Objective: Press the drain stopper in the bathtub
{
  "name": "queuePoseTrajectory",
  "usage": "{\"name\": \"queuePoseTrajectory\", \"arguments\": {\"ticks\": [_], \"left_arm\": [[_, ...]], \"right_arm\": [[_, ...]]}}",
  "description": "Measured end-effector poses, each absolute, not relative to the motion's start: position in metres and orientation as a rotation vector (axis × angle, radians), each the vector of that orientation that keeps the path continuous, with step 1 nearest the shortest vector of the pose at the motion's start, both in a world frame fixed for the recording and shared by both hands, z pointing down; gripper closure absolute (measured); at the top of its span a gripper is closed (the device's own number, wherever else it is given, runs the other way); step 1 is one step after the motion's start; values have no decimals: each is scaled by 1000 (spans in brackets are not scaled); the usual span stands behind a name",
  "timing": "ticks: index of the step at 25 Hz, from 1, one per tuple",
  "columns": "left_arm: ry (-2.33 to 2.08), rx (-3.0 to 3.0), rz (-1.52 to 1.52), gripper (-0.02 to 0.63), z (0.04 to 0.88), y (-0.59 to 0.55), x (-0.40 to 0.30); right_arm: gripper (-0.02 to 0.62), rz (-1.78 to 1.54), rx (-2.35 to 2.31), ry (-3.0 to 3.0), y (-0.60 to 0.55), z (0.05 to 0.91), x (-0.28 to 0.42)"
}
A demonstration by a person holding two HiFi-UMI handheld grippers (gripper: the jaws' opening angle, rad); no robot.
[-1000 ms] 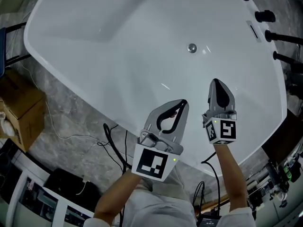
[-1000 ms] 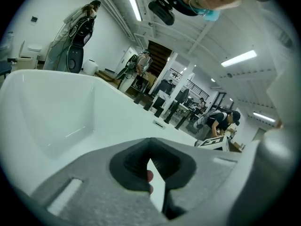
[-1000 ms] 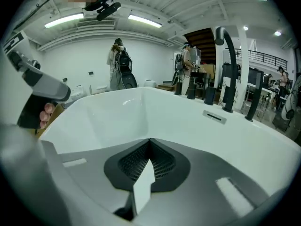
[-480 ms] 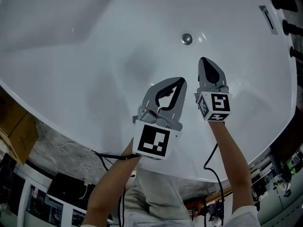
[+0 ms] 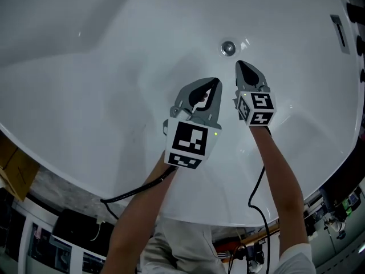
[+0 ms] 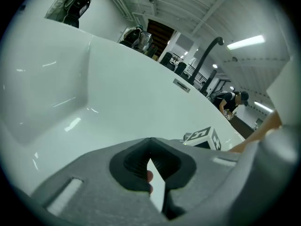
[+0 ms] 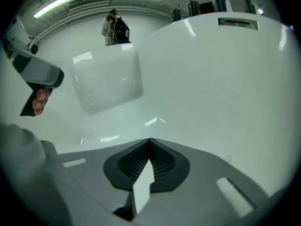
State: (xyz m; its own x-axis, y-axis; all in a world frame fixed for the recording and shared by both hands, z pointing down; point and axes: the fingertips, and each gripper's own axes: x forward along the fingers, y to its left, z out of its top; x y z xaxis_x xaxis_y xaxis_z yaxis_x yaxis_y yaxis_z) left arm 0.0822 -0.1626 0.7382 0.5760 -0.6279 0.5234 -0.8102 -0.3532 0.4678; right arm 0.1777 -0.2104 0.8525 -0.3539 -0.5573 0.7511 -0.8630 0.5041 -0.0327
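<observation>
The left forearm (image 5: 138, 211) and right forearm (image 5: 280, 176) are held extended forward side by side, with the left gripper (image 5: 213, 84) and right gripper (image 5: 242, 67) pointed away from the body, close but apart, each with jaws closed tip to tip and nothing clamped between.

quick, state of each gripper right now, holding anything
Left gripper: shut, jaw tips together, holding nothing.
Right gripper: shut, holding nothing, tip near the drain stopper.
</observation>
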Motion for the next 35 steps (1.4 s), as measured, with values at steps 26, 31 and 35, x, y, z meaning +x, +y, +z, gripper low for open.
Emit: {"name": "queuePoseTrajectory", "arguments": {"ticks": [26,31,35], "left_arm": [[-1159,1987,408,601,825,-181,81],[-1150,1975,422,601,833,-176,82],[-1150,1990,431,601,830,-176,83]], "right_arm": [[592,773,1084,-1720,-251,1040,216],[598,711,1065,-1691,-248,1044,215],[598,751,1120,-1714,-250,1034,218]]}}
